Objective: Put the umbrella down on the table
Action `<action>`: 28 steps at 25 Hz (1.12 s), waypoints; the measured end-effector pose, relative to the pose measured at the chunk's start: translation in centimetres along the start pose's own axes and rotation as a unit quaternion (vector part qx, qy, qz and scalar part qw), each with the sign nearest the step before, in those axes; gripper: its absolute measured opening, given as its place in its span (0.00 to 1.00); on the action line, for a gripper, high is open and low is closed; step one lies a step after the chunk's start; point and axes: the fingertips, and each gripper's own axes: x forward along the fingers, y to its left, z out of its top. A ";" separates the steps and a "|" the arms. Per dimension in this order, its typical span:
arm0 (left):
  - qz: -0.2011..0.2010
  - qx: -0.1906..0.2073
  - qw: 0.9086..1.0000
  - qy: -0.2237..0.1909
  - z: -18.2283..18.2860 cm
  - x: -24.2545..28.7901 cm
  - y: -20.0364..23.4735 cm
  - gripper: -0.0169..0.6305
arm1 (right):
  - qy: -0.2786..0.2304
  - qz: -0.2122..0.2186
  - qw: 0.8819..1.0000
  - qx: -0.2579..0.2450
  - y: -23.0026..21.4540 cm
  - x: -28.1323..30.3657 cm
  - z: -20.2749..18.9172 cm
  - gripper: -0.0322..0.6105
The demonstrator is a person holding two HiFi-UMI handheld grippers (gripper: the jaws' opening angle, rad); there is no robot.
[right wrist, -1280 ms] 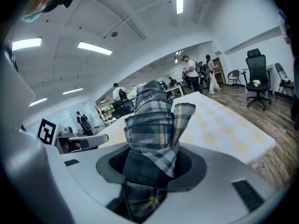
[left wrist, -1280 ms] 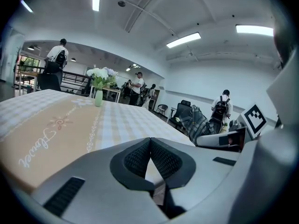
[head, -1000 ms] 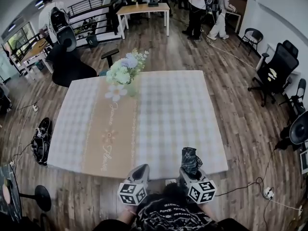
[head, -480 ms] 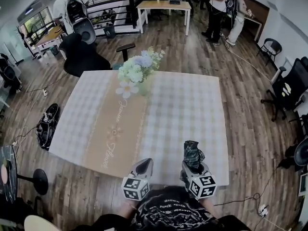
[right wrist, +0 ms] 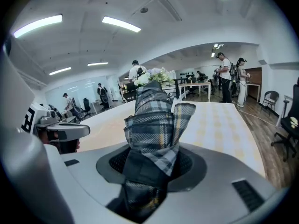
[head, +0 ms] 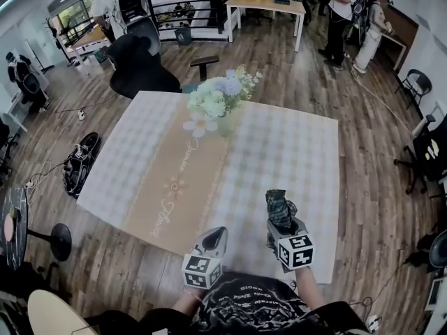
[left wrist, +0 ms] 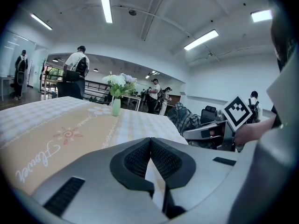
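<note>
1 umbrella (head: pixel 280 209) points forward over table (head: pixel 297 145), pinched by right fingers (right wrist: pixel 192 165); left fingers (left wrist: pixel 134 160) together.

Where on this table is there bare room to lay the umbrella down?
Widest free patch: checked cloth between the runner and the table's right edge, just ahead of the umbrella. The strip left of the runner is bare too. Crowded only at the runner's far end, by the flower vase.
</note>
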 end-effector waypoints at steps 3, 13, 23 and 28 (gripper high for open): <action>0.008 0.000 1.000 0.000 -0.1 0.4 0.1 0.06 | 0.020 0.016 1.000 -0.013 -0.4 2.1 0.3 0.36; 0.028 -0.004 1.000 0.008 -0.3 0.1 0.5 0.06 | 0.103 0.058 0.990 -0.081 0.6 8.9 -0.3 0.36; 0.026 -0.005 0.999 0.029 -1.1 0.3 1.1 0.06 | 0.178 0.064 0.979 -0.073 0.3 14.4 -2.1 0.36; 0.031 -0.009 0.999 0.034 -1.5 0.5 1.3 0.06 | 0.202 0.065 0.974 -0.083 0.1 15.3 -2.7 0.37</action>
